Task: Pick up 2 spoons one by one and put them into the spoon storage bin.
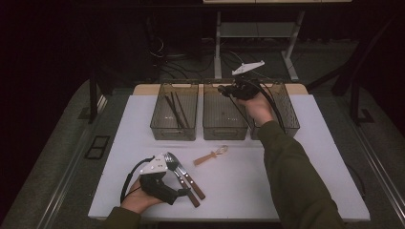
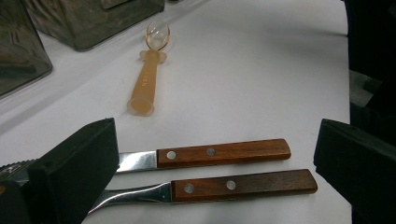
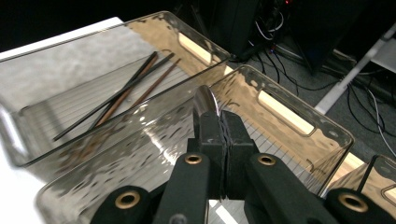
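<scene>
My right gripper [image 1: 225,89] hovers over the far end of the middle clear bin [image 1: 223,125]. It is shut on a thin shiny metal utensil [image 3: 206,99], whose rounded tip pokes out past the closed jaws [image 3: 219,123]. At the near left of the white table, my left gripper [image 1: 179,189] is open. Its jaws [image 2: 215,158] stand on either side of the wooden handles of a knife [image 2: 223,152] and a fork [image 2: 243,184], touching neither. An orange plastic spoon [image 2: 146,77] lies a little farther off, at mid-table [image 1: 210,155].
Three clear bins stand in a row at the back of the table. The left bin [image 1: 162,128] holds dark chopsticks [image 3: 122,93]. The right bin [image 1: 289,114] lies partly behind my right forearm. Cables and a stand's legs [image 1: 291,62] sit on the floor beyond.
</scene>
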{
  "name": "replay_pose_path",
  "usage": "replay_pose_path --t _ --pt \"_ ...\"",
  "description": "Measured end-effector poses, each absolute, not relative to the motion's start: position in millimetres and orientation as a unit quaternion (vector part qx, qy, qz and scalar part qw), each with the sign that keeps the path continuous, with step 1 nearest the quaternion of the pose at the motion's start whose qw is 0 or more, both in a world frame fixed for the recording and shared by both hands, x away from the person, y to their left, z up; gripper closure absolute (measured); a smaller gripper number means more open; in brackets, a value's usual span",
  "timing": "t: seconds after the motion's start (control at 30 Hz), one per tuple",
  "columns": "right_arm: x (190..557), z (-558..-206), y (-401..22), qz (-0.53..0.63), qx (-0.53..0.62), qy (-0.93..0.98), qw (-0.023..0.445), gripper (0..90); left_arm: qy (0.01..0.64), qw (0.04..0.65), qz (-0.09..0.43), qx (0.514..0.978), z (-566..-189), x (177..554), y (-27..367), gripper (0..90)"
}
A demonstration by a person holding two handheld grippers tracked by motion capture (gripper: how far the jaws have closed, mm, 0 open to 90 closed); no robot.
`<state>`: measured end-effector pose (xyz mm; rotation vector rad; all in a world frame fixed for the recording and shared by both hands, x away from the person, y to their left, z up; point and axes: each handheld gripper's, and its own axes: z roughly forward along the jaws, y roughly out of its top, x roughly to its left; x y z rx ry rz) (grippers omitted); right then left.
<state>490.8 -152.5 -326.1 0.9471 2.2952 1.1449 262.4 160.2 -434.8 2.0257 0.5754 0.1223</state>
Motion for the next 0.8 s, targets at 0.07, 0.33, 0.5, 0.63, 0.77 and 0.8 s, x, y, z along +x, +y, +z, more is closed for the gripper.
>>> replay_pose_path --t 0.07,0.33,0.5,0.63,0.77,0.8 --pt "498.5 -328.9 -150.6 0.405 0.341 0.823 0.205 89.1 0.238 0.495 0.048 0.834 -435.0 262.2 159.9 0.0" --pt "522.3 -352.6 -147.0 0.387 0.365 0.823 0.199 89.0 0.237 0.495 0.048 0.835 -435.0 262.0 160.6 0.0" --pt "525.0 -365.9 -142.6 0.381 0.368 0.829 0.181 73.2 0.238 0.494 0.048 0.835 -435.1 261.8 161.0 0.0" --pt "517.4 -365.8 -143.5 0.394 0.371 0.824 0.167 62.7 0.237 0.494 0.049 0.835 -435.2 262.1 160.9 0.0" --pt "503.0 -366.3 -152.1 0.406 0.379 0.817 0.157 50.2 0.239 0.493 0.048 0.835 -435.4 262.0 160.7 0.0" --pt "498.5 -366.5 -155.6 0.411 0.382 0.814 0.153 47.6 0.239 0.492 0.048 0.836 -435.5 262.0 160.6 0.0"
